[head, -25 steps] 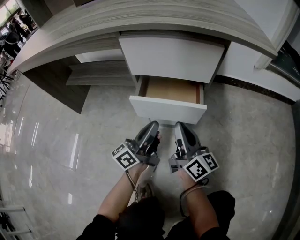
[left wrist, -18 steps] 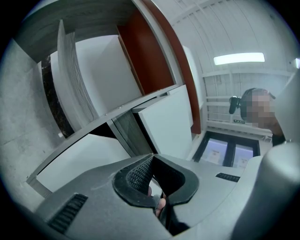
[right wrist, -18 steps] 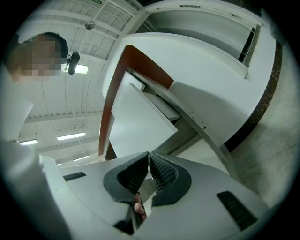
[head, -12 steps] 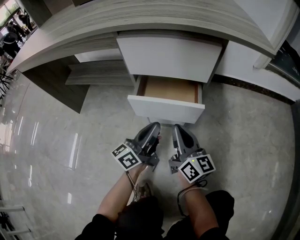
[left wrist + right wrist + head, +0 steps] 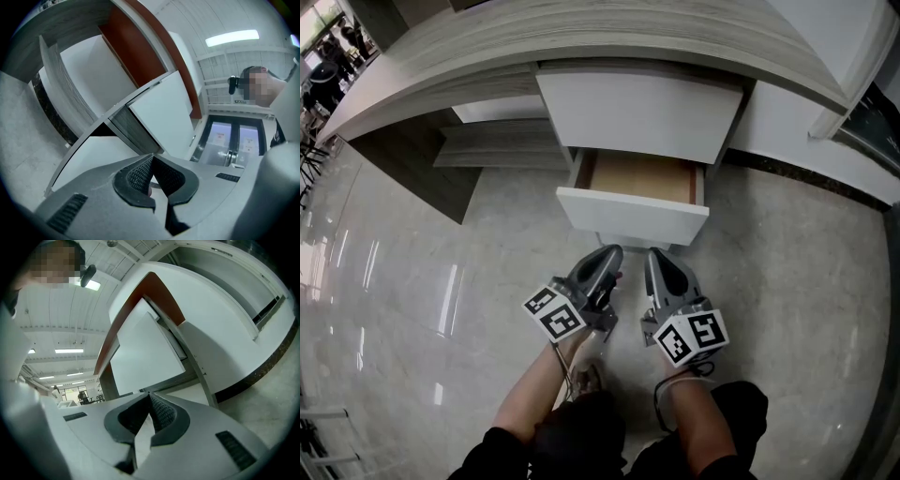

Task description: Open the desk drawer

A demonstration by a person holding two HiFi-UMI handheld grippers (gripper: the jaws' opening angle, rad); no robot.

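The drawer (image 5: 633, 214), the lower of 2 under the desk (image 5: 581, 37), stands pulled out toward the person. Its white front sits well forward of the desk's edge, and its brown inside is open to view from above, with nothing seen in it. The upper drawer (image 5: 637, 117) above it has a plain white front and shows no opening.

Just in front of the drawer's front, low over the pale shiny floor (image 5: 412, 281), the 2 grippers hang side by side, both pointing at the drawer. The left gripper (image 5: 611, 251) has its jaws clenched together with nothing between the pads. The right gripper (image 5: 655, 255) is clenched the same way, also empty. Neither grips the drawer, and from above I cannot tell whether either tip touches the front.

As a judgement, the task looks done or very nearly done: the drawer is open and released. At most, a further pull to open it fully could remain.
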